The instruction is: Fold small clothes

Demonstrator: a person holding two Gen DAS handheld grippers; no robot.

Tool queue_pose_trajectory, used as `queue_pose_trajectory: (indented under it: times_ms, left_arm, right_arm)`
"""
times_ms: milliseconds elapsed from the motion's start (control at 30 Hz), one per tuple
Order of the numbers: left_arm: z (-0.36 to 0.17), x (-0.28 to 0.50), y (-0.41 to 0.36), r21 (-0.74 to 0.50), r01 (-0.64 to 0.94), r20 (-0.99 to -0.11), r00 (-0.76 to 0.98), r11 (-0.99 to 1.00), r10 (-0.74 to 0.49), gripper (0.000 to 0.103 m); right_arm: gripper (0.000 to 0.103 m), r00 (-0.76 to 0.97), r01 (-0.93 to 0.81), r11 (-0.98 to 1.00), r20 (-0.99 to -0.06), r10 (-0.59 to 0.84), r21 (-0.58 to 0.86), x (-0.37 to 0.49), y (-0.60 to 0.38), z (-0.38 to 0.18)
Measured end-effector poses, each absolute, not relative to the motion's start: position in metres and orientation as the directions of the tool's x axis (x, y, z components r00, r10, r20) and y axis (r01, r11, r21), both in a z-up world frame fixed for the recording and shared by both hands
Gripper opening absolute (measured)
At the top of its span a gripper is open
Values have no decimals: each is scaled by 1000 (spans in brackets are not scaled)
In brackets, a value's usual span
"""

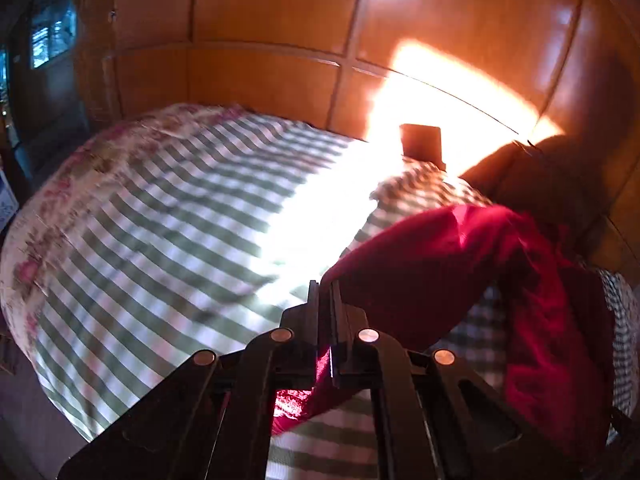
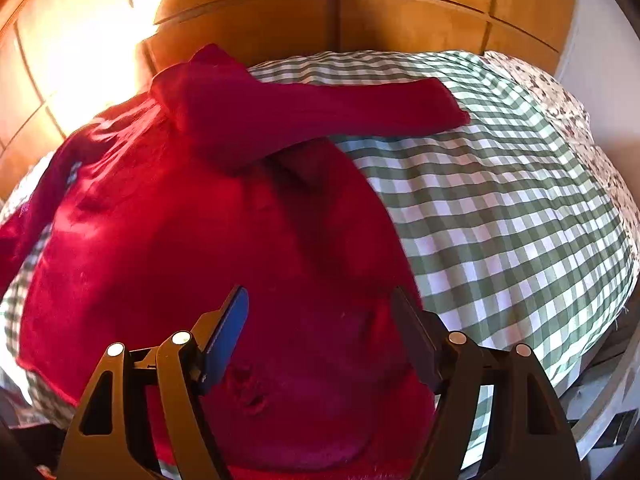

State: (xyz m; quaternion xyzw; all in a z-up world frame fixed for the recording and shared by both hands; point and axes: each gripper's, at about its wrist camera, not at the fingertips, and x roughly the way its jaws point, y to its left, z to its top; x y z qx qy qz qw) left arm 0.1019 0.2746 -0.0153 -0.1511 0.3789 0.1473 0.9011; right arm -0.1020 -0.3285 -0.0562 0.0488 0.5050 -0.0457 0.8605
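Note:
A red long-sleeved garment lies spread on the green-and-white checked bed cover, one sleeve stretched out to the right. My right gripper is open, its fingers straddling the lower part of the garment just above it. In the left wrist view my left gripper is shut on a fold of the red garment, which is lifted and drapes away to the right.
The bed is backed by an orange wooden panelled wall with a strong sun glare. A flowered cloth edge borders the bed at the left. A small dark box stands at the bed's far edge.

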Motion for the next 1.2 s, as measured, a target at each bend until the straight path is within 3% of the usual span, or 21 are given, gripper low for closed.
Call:
queue_pose_trajectory:
  times_ms: [133, 200, 267, 500, 600, 667, 767, 800, 933, 1100, 1167, 1200]
  left_arm:
    - [-1, 143, 292, -121, -471, -705, 660, 874, 258, 10]
    - [-2, 146, 288, -134, -489, -696, 666, 862, 270, 45]
    - [-4, 147, 268, -170, -449, -682, 696, 877, 225, 53]
    - [-58, 140, 145, -234, -117, -763, 637, 965, -108, 53]
    - [-78, 127, 104, -316, -23, -784, 570, 948, -247, 53]
    - [-85, 120, 84, -348, 5, -789, 539, 937, -296, 54]
    - [-90, 117, 69, -371, 11, -800, 504, 929, -326, 55]
    - [-91, 117, 69, -373, 10, -804, 495, 928, -329, 55]
    - [-91, 115, 69, -363, -1, -817, 482, 932, -318, 55]
    - [-93, 109, 71, -379, 6, -820, 461, 925, -339, 55]
    - [-95, 105, 69, -391, 16, -822, 444, 920, -357, 58]
    - [-97, 102, 67, -403, 23, -821, 433, 915, -372, 62]
  right_arm:
    - [72, 503, 178, 983, -863, -53, 44, -90, -344, -53]
    - [72, 514, 216, 974, -856, -55, 67, -80, -357, -52]
    - [72, 525, 259, 960, -850, -46, 107, -68, -373, -53]
    - [72, 573, 467, 779, -814, 94, 419, -2, -459, -82]
    - [72, 585, 491, 708, -794, 163, 508, 31, -476, -99]
    - [63, 575, 510, 677, -796, 191, 531, 48, -481, -109]
    - [25, 546, 506, 716, -821, 166, 481, 75, -479, -109]
    - [9, 550, 489, 747, -824, 136, 450, 83, -478, -100]
    - [6, 618, 476, 826, -783, -69, 303, 96, -498, -51]
    - [6, 574, 631, 766, -740, -352, 125, 102, -555, -23]
    - [6, 553, 662, 741, -743, -377, 116, 104, -572, -25]
    - [16, 539, 668, 734, -760, -364, 122, 105, -578, -29]
